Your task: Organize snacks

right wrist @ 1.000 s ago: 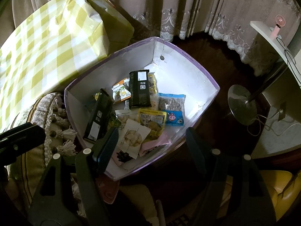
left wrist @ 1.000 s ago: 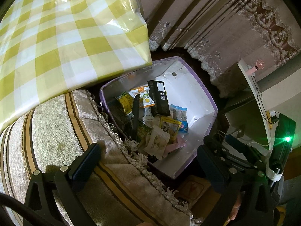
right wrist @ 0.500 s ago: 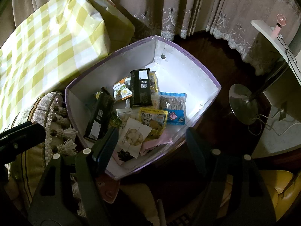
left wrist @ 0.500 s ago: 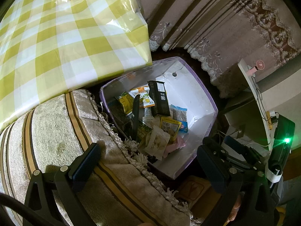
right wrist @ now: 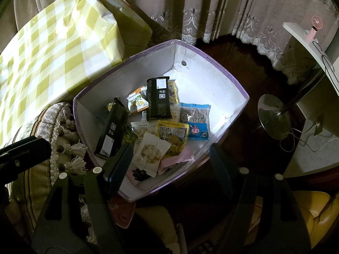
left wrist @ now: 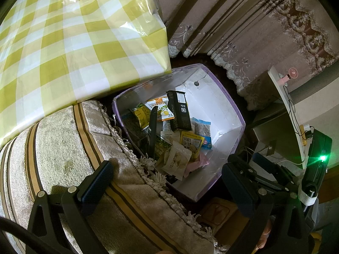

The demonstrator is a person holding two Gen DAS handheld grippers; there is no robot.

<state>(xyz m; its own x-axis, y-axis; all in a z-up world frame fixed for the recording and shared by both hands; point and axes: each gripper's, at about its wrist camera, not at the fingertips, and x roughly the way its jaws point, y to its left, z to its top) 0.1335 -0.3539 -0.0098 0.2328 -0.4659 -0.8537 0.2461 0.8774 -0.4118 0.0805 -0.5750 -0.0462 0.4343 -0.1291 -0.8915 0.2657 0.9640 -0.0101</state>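
A white box with a purple rim (right wrist: 231,78) sits on the dark floor and holds several snack packets: a black packet (right wrist: 158,98), a second black packet leaning on the left wall (right wrist: 111,129), a yellow packet (right wrist: 172,134), a blue nut packet (right wrist: 196,118) and a white packet (right wrist: 149,151). The box also shows in the left wrist view (left wrist: 224,110). My right gripper (right wrist: 169,160) is open and empty above the box's near edge. My left gripper (left wrist: 167,182) is open and empty over a striped cushion (left wrist: 63,148) beside the box.
A table with a yellow checked cloth (right wrist: 53,48) stands left of the box. Curtains (right wrist: 211,10) hang behind. A lamp base (right wrist: 273,116) and cables lie on the floor to the right. A white shelf with a pink fan (right wrist: 313,29) stands far right.
The right wrist view has shifted slightly, so the box sits a little further right in it. Both grippers stay open and empty. The snacks have not moved.
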